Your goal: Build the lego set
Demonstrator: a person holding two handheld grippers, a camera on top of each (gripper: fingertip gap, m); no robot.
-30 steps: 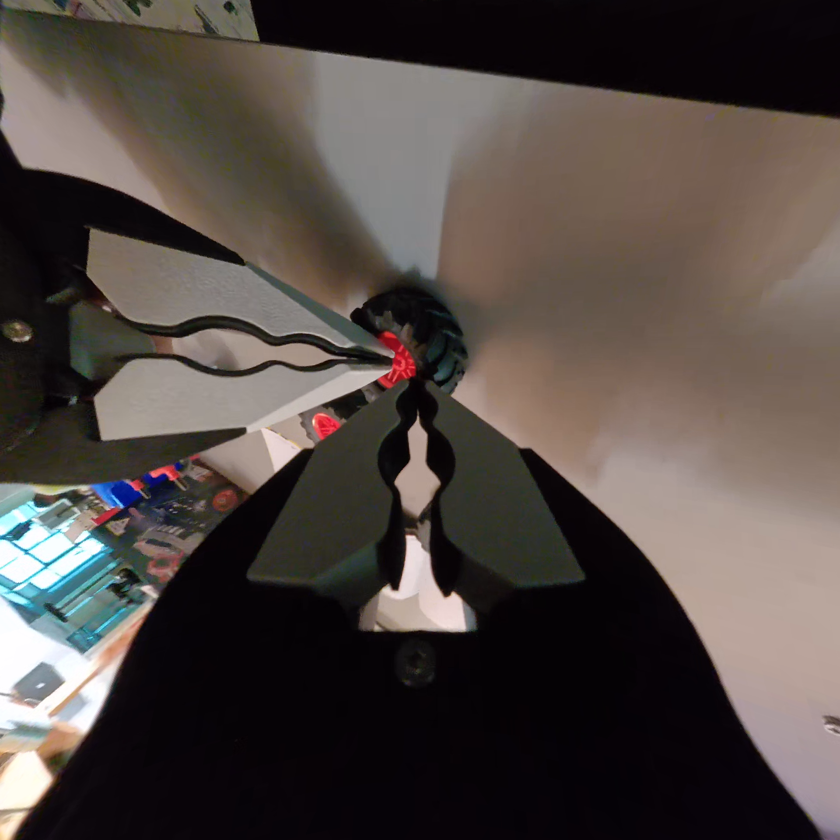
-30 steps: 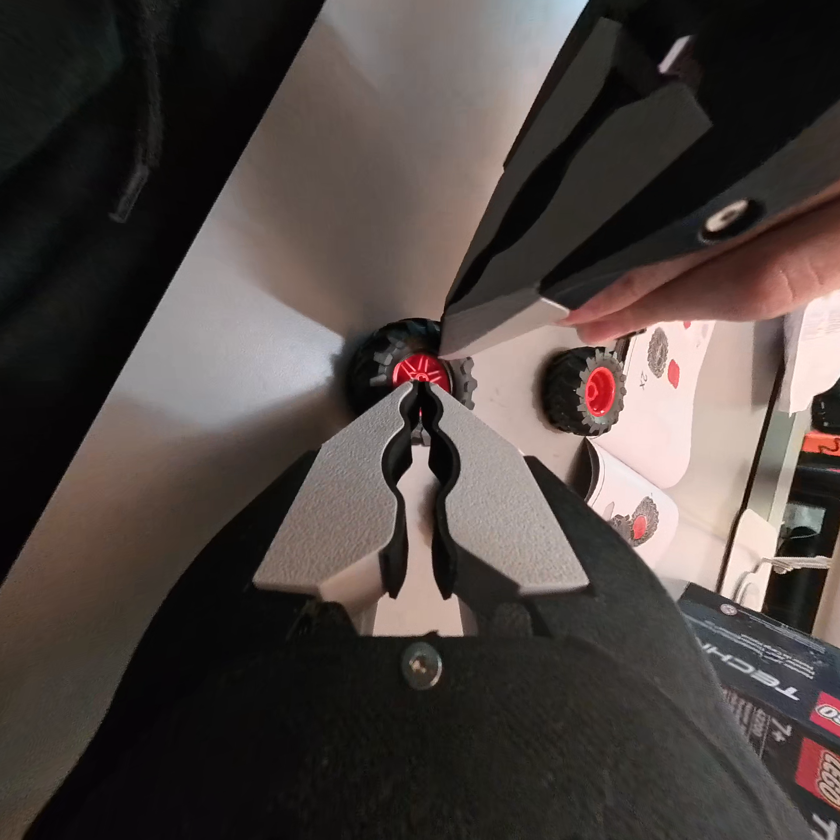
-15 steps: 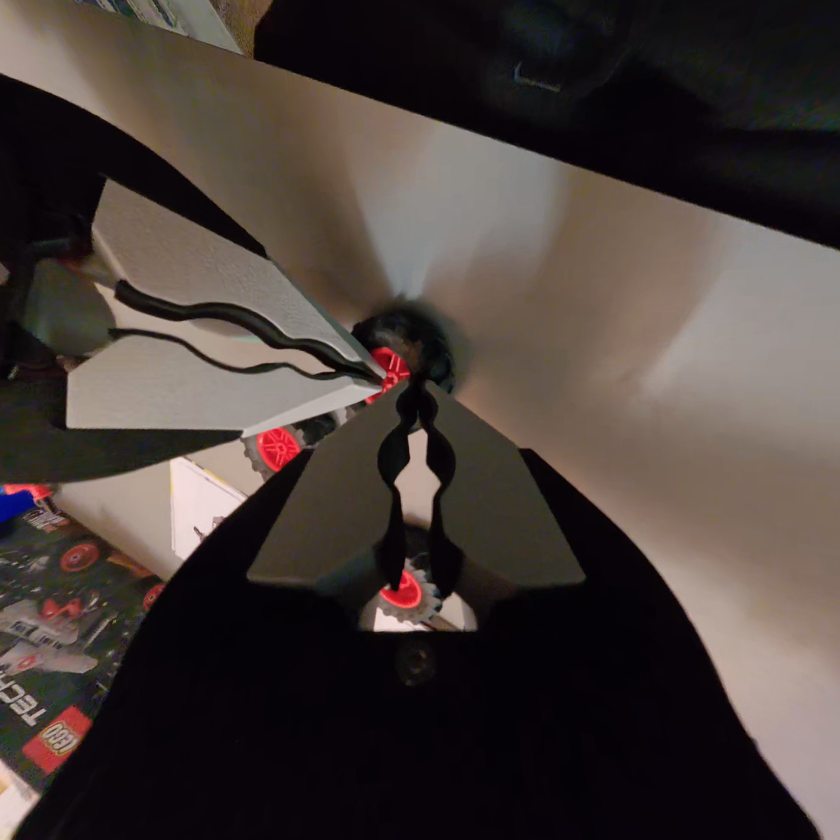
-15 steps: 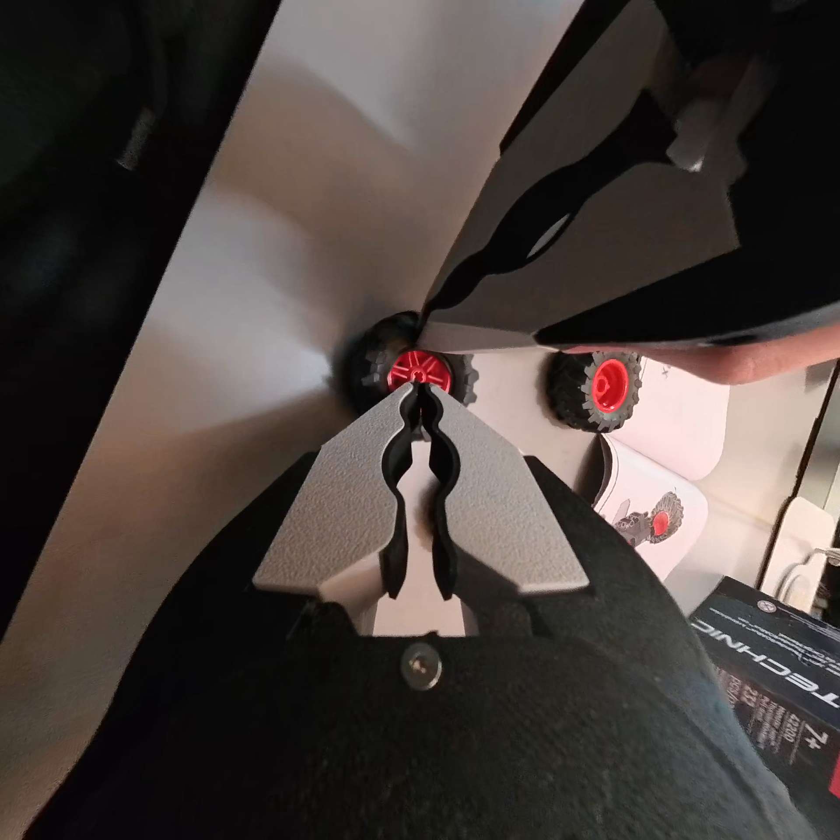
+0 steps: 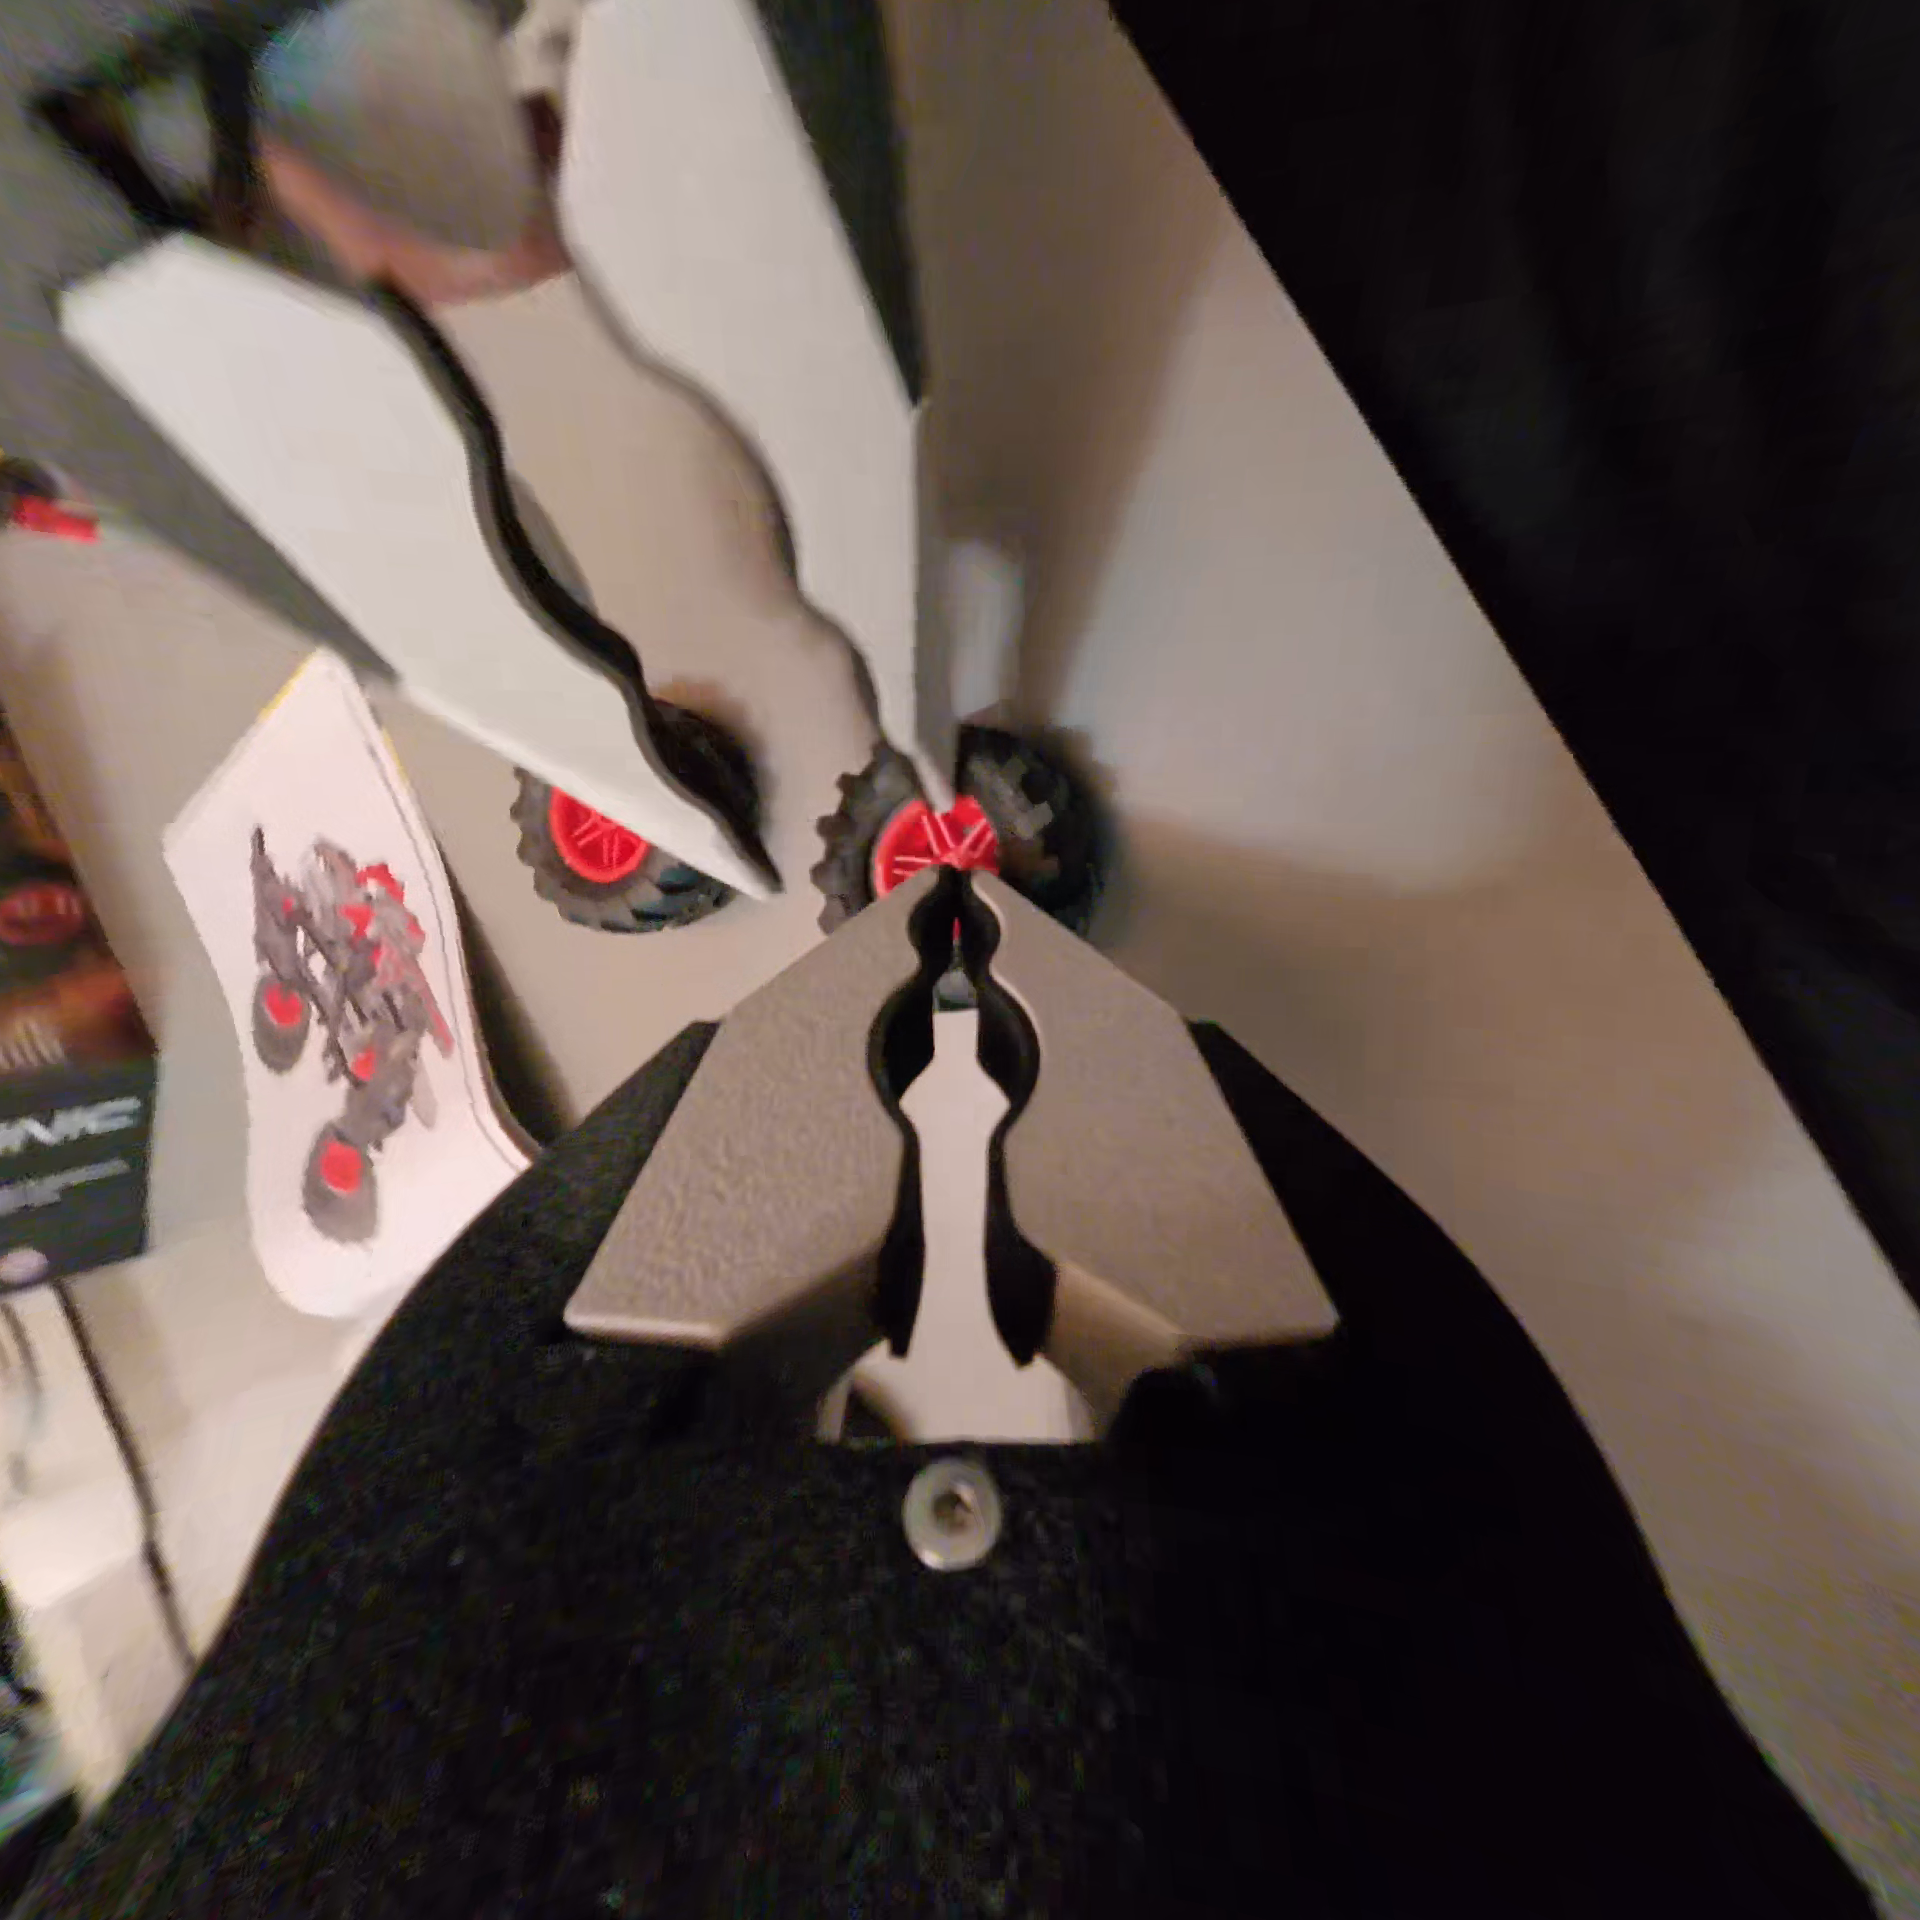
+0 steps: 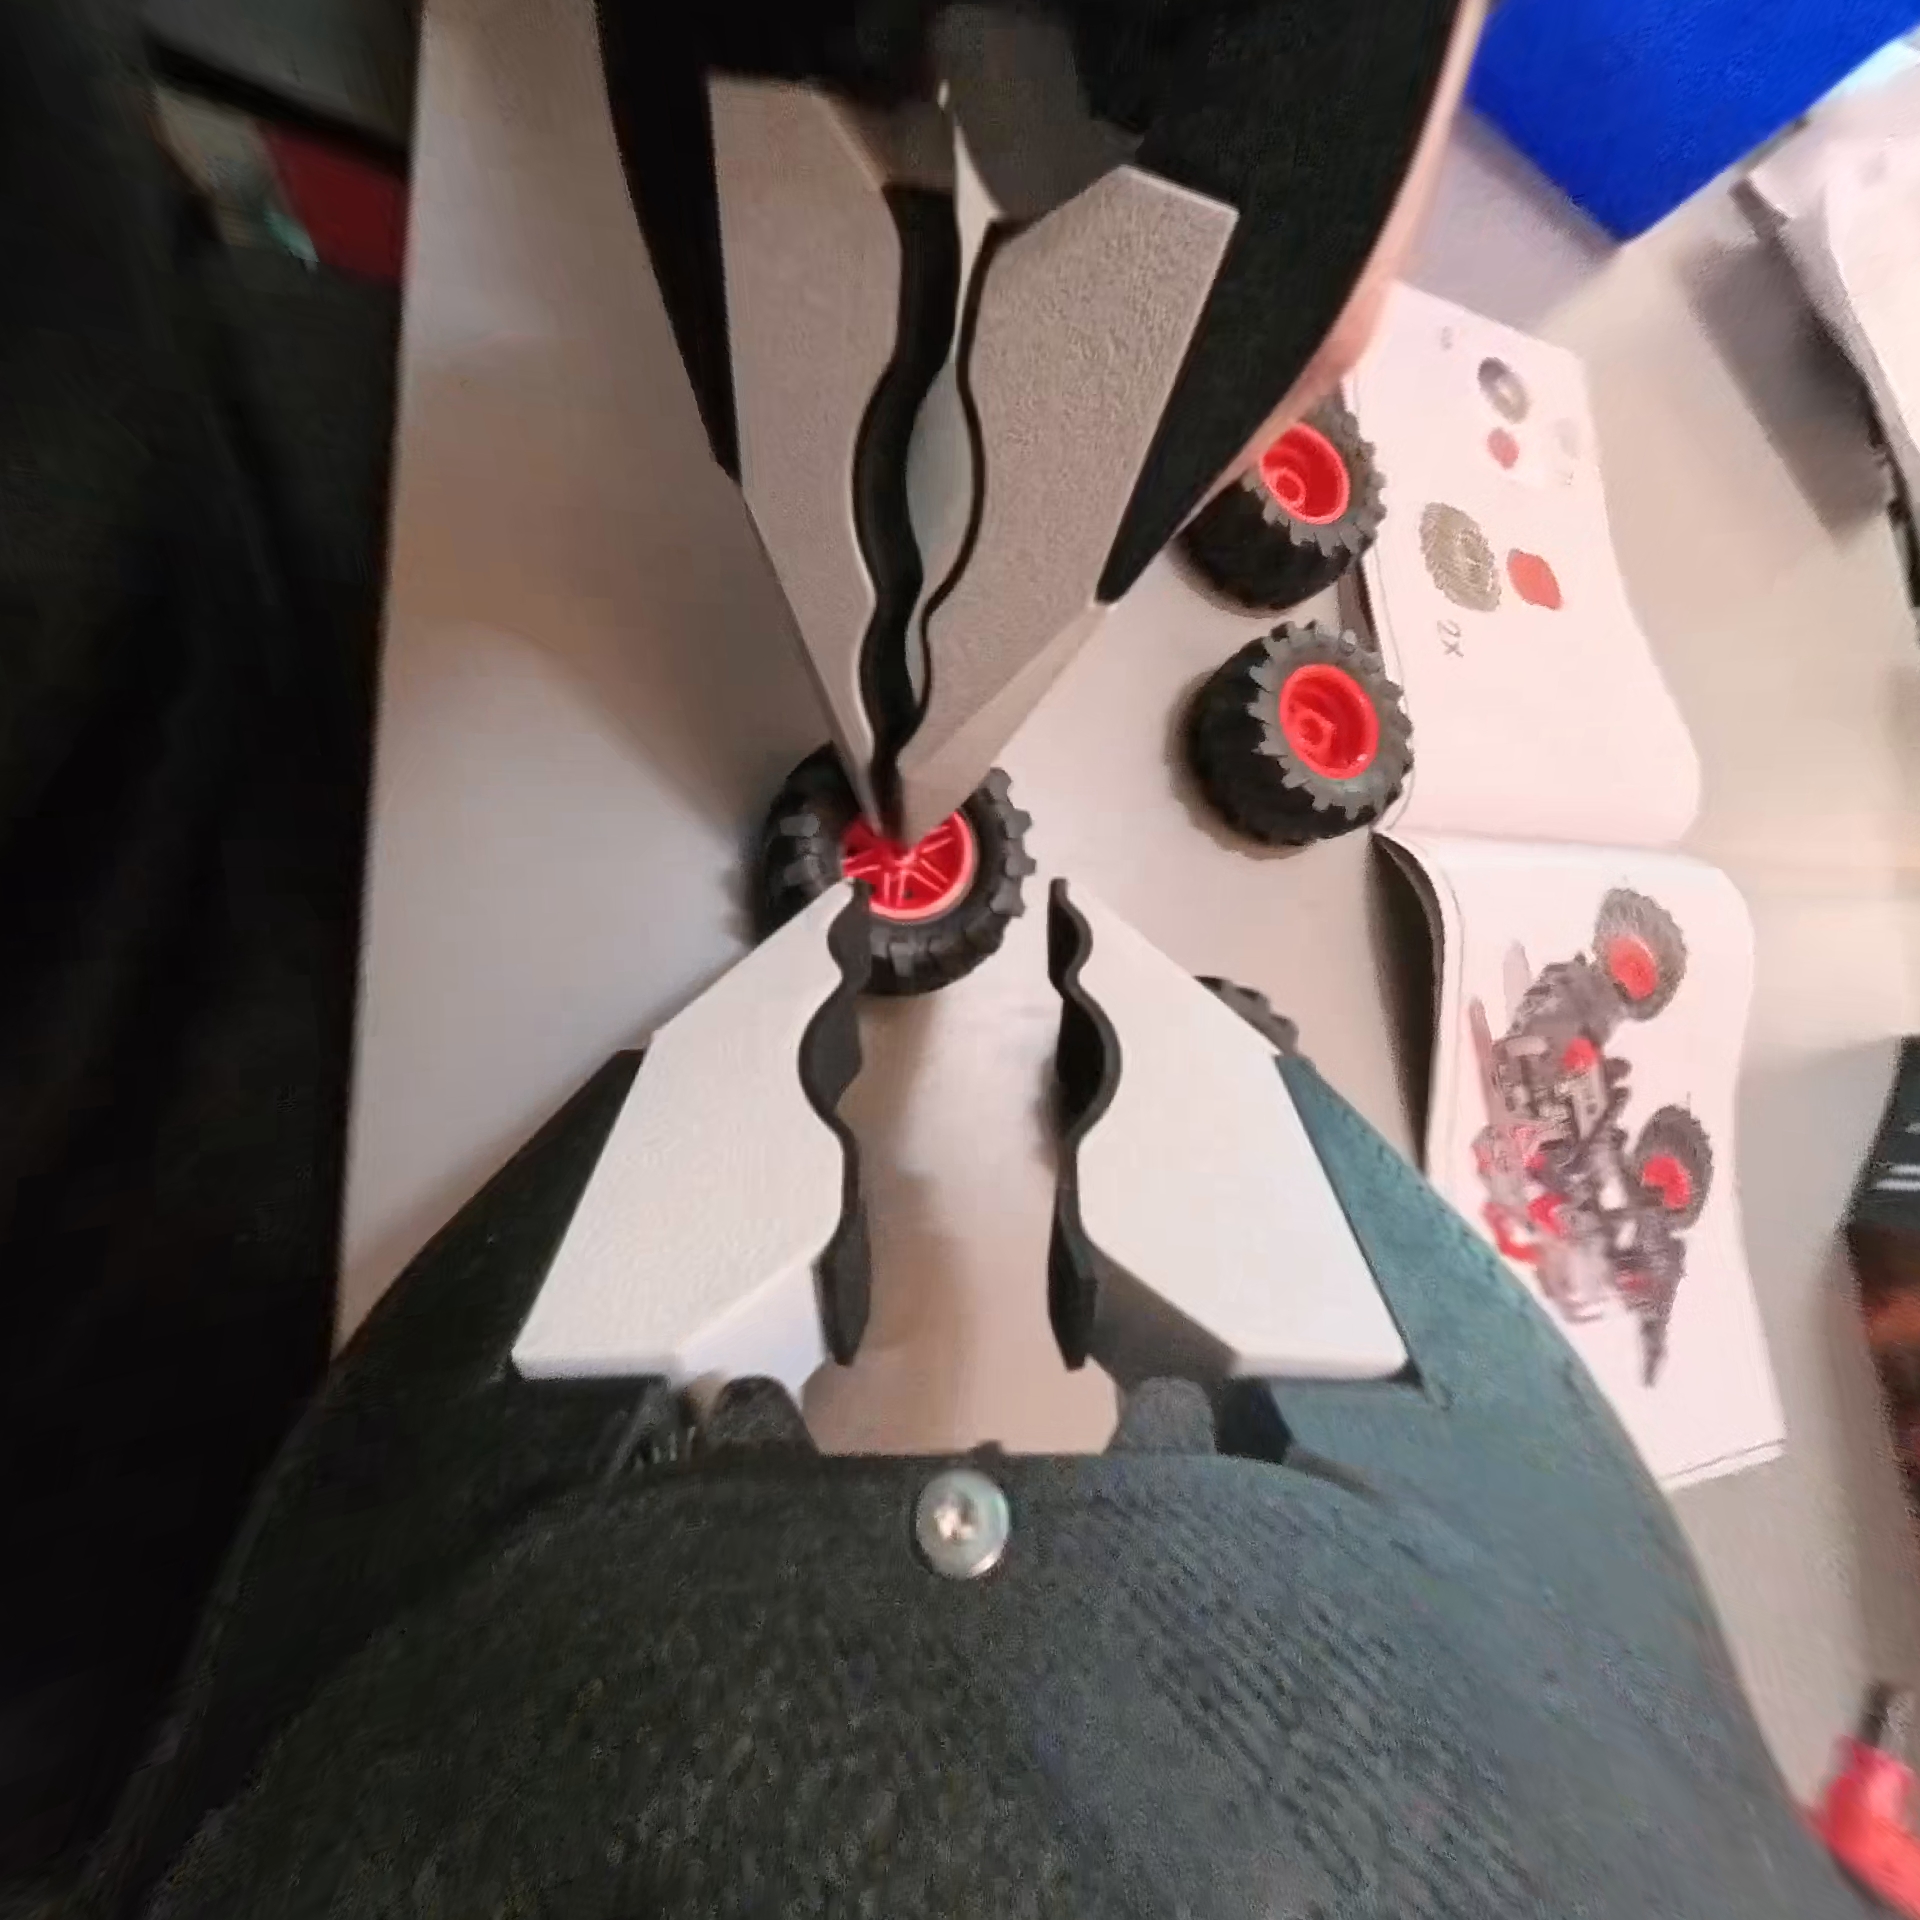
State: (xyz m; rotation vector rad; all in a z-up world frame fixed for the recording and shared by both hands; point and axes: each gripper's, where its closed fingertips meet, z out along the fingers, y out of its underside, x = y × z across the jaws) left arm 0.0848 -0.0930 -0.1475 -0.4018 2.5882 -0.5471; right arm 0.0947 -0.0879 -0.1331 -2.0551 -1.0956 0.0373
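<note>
Looking along the left gripper (image 5: pixel 951 883) from the bottom of its own view: jaws pressed together, only a thin wavy slit between them, tips planted on the red hub of the wheel (image 5: pixel 940 842) at frame centre. Cannot tell whether pinching a spoke or merely pushing on the hub. Lying flat on the white table (image 5: pixel 1299 831), black knobby tyre around the red. From the upper left, the right gripper (image 5: pixel 852 836), jaws spread apart, one fingertip touching the top of that same wheel, the other hanging in front of a neighbouring wheel (image 5: pixel 592 847) just to the left. Blurred in places. Further left, an open instruction booklet (image 5: pixel 332 987) with a drawing of a vehicle, and a dark box (image 5: pixel 62 1091) at the left edge.

Over to the right wrist view: right gripper (image 6: pixel 951 904) at the bottom, jaws wide open, gripping nothing, left fingertip against the lower left of the wheel (image 6: pixel 914 868), right fingertip just clear of the tyre. From the top, the left gripper (image 6: pixel 883 821), closed, tips on the upper left of the hub. Off to the right, a lower spare wheel (image 6: pixel 1299 738) and an upper spare wheel (image 6: pixel 1294 499), close together beside the booklet (image 6: pixel 1579 1143), the upper one partly hidden behind the left gripper's black body. Behind the right finger, a sliver of another tyre (image 6: pixel 1247 1013). Upper right corner: something blue (image 6: pixel 1662 94), out of focus.
</note>
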